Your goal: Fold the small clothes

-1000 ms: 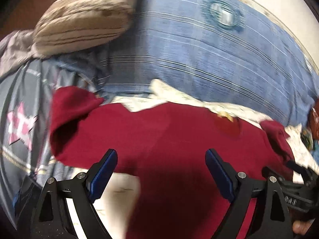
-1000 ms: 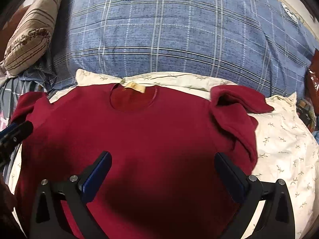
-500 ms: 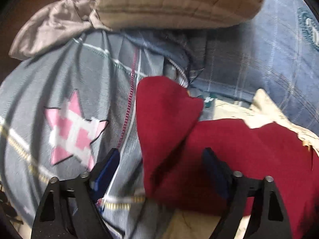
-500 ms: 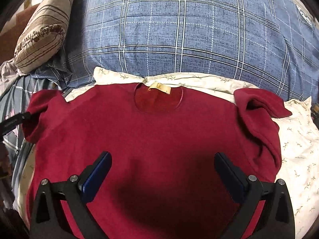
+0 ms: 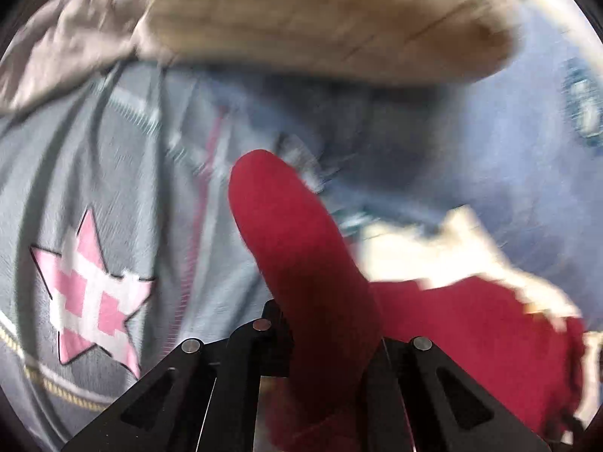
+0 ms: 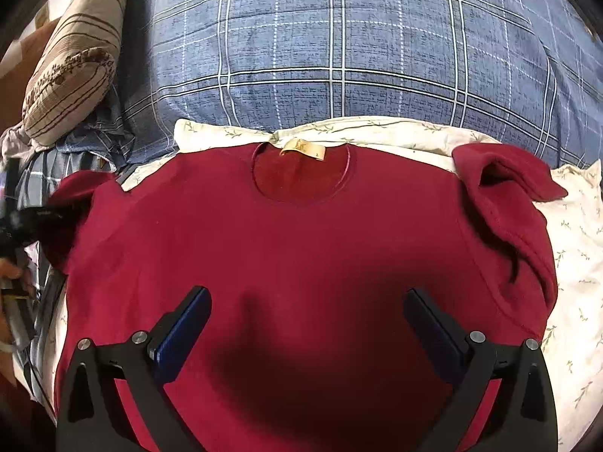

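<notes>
Two risks: left gripper (image 5: 324,339) jaws pinching sleeve (image 5: 297,248), fleece may slip, drag shirt (image 6: 301,263) crooked; right gripper (image 6: 305,331) jaws spread, idle.

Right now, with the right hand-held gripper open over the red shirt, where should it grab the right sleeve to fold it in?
Grip the right sleeve at its cuff edge, coming from the outer right side. The sleeve is already bunched and doubled back there, so its raised edge stands off the floral sheet, giving the open right hand-held gripper something to pinch.

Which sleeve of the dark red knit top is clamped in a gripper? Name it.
The sleeve over the grey star-patterned fabric: the left gripper is shut on it. The other sleeve lies crumpled on the floral cream cloth, untouched; the right gripper is open.
</notes>
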{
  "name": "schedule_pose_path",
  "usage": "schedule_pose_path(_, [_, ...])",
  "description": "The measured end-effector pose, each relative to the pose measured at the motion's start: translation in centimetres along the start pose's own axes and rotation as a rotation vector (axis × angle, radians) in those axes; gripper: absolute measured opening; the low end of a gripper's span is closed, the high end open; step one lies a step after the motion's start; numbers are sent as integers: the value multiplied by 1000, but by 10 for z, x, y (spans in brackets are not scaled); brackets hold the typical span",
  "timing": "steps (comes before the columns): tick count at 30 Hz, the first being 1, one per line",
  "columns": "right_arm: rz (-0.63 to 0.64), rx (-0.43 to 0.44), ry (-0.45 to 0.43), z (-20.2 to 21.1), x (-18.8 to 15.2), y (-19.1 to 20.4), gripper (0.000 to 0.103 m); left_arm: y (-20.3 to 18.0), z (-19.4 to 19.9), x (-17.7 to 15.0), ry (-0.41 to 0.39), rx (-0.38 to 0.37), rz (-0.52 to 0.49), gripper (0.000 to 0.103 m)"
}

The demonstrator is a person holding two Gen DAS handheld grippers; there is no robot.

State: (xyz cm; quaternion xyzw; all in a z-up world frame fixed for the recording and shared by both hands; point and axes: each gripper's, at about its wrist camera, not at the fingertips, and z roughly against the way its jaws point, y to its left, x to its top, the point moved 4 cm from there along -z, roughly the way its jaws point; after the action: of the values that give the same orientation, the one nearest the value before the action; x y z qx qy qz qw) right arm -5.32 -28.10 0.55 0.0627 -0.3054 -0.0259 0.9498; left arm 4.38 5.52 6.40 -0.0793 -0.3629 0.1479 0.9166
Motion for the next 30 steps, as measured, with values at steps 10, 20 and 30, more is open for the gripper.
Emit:
schedule_pose_path(10, [-69,-44,-61,28,21,-40,103,-141,78,-19,-2,-644,-87,12])
schedule_pose_path(20, [-165,-99,-78,43,24,-97,103,-176,-32,-101,307,-483,-292,74])
schedule_pose_path(30, [-59,-140,-10,0,22,-91,102,-113,29,-92,144,-367,-263,76])
